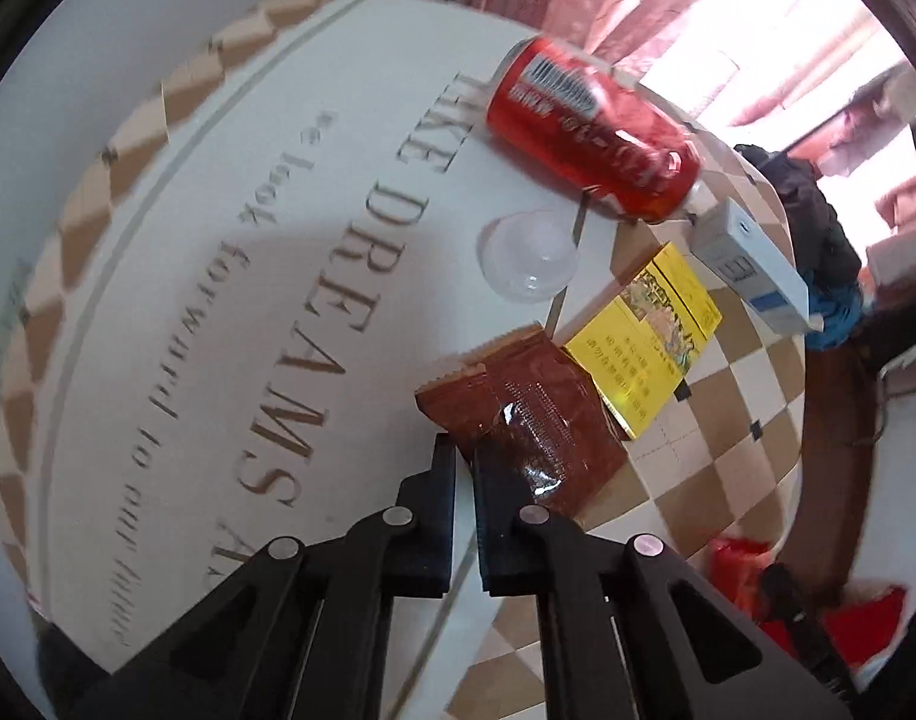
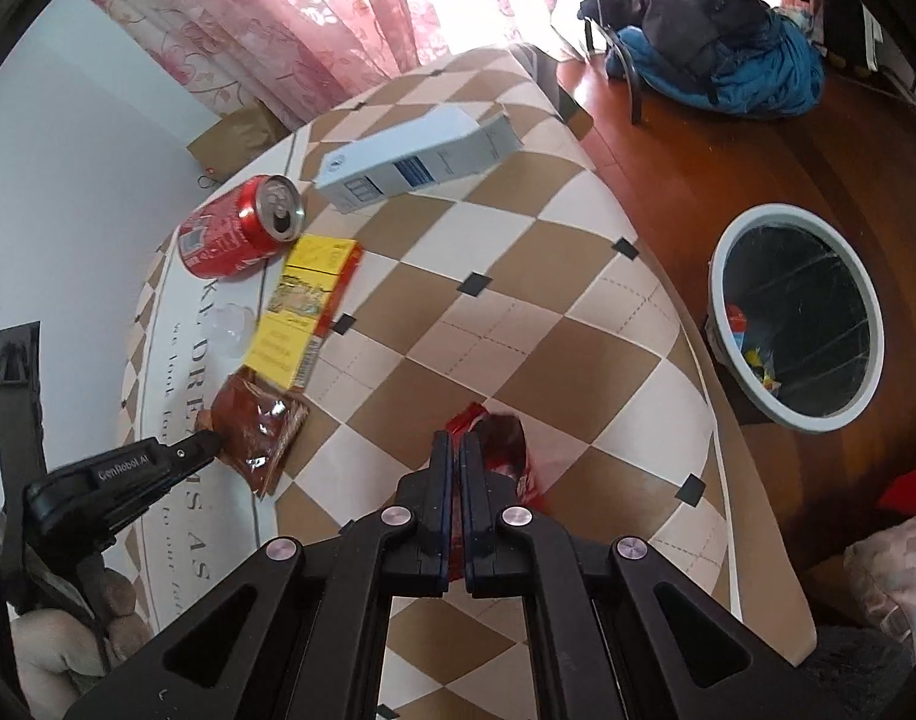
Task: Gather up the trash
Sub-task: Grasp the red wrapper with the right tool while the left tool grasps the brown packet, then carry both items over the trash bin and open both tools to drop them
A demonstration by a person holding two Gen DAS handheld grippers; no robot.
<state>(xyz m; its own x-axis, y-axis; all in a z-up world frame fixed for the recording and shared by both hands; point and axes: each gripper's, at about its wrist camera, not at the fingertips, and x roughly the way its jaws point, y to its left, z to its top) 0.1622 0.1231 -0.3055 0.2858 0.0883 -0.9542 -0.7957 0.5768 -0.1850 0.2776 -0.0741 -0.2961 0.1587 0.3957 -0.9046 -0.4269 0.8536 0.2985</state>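
Wrappers (image 1: 535, 420) (image 2: 499, 450) in both closed jaws.

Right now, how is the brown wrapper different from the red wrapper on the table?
The brown wrapper lies by the yellow box, pinched at its edge by the left claw; the red wrapper sits apart on the checkered cloth, in the right claw, nearer the bin. The brown one spreads flatter; the red one looks crumpled. Both are glossy snack packets, each gripped.
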